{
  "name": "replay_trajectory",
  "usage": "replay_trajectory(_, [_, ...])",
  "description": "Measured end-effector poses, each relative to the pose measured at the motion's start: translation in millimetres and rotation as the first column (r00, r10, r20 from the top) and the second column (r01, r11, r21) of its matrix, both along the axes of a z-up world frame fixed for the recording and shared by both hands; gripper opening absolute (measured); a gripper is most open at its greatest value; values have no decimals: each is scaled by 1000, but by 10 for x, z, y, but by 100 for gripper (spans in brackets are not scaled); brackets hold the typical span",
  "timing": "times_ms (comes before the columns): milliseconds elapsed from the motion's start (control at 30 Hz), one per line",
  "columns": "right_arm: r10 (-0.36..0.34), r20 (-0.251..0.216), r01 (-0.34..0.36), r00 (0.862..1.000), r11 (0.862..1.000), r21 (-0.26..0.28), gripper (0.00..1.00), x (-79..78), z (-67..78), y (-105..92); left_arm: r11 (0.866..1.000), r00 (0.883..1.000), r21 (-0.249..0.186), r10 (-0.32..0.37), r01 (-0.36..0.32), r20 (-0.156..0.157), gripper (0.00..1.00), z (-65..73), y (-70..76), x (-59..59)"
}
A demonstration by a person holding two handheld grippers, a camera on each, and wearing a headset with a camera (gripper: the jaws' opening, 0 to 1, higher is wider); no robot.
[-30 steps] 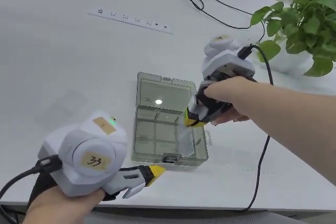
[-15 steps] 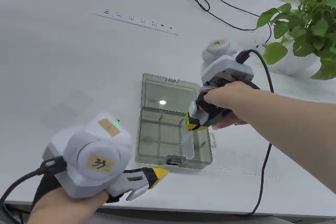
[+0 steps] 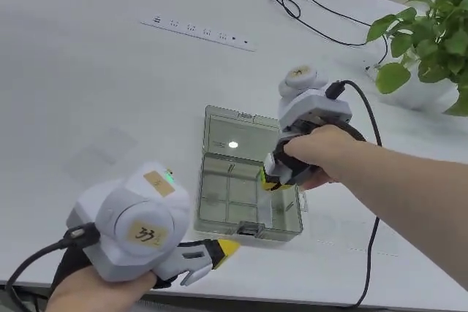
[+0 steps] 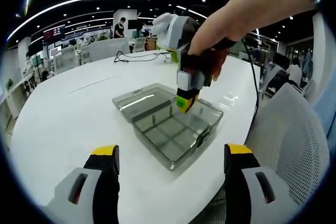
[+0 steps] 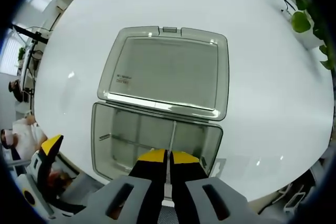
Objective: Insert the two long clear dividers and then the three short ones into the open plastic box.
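The open clear plastic box (image 3: 219,210) lies on the white table with its lid (image 3: 234,133) folded flat behind it. My right gripper (image 3: 273,178) hovers over the box's right part, shut on a clear divider (image 3: 262,208) that hangs down into the tray. In the right gripper view the shut yellow tips (image 5: 168,157) pinch the thin divider (image 5: 172,135), which runs front to back inside the box (image 5: 105,129). Thin divider lines show in the tray. My left gripper (image 3: 219,253) is open near the table's front edge, short of the box (image 4: 168,127), facing the right gripper (image 4: 186,90).
A small clear piece (image 3: 304,206) lies on the table beside the box's right wall. A white power strip (image 3: 199,32) and a black cable (image 3: 322,12) lie at the back. A potted plant (image 3: 431,42) stands at the far right. The table's front edge runs just behind my left gripper.
The head camera has shifted. My right gripper has sunk a little toward the box with the divider in it. The left gripper has stayed in place, open.
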State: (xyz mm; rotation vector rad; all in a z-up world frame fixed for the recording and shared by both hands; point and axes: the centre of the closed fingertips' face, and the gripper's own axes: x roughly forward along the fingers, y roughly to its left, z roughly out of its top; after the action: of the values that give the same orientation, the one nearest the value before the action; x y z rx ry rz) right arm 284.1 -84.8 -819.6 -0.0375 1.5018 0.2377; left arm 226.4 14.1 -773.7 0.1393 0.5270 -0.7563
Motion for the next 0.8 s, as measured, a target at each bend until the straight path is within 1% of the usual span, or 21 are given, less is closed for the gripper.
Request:
replay_trajectory(233, [15,7,-15,1000,1000,11,3,26,-32,-10,1000,1000,3,-2,2,-1,83,-10,-7,-9])
replay_trajectory(433, [26,18,-27,999,998,60,6,36,-48,-7,1000,1000,8,-2,2,-3,83,-17,-8,-18])
replay_trajectory(467, [21,24,-23,999,997,72,10,38,-50,7,1000,1000,8,-3,3,-3,83,-18,-11,-20])
replay_trajectory(533, [-17,46,12,999,995,102,18,76,-52,37,1000,1000,9,-6,6,-4,83,-22,-13,-23])
replay_trajectory(567, [-21,54,15,998,993,117,21,89,-50,49,1000,1000,11,-7,7,-5,83,-24,-13,-24])
replay_trajectory(633, [-33,47,27,998,990,137,24,82,-45,60,1000,1000,13,-8,8,-4,83,-26,-12,-25])
replay_trajectory(667, [-34,49,26,998,988,153,26,85,-42,79,1000,1000,14,-8,8,-6,83,-29,-10,-24])
replay_trajectory(733, [-47,65,34,997,983,180,34,108,-35,103,1000,1000,14,-9,9,-8,83,-33,-10,-25])
replay_trajectory(800, [-60,74,42,995,975,219,42,120,-29,145,1000,1000,15,-9,10,-9,83,-35,-9,-22])
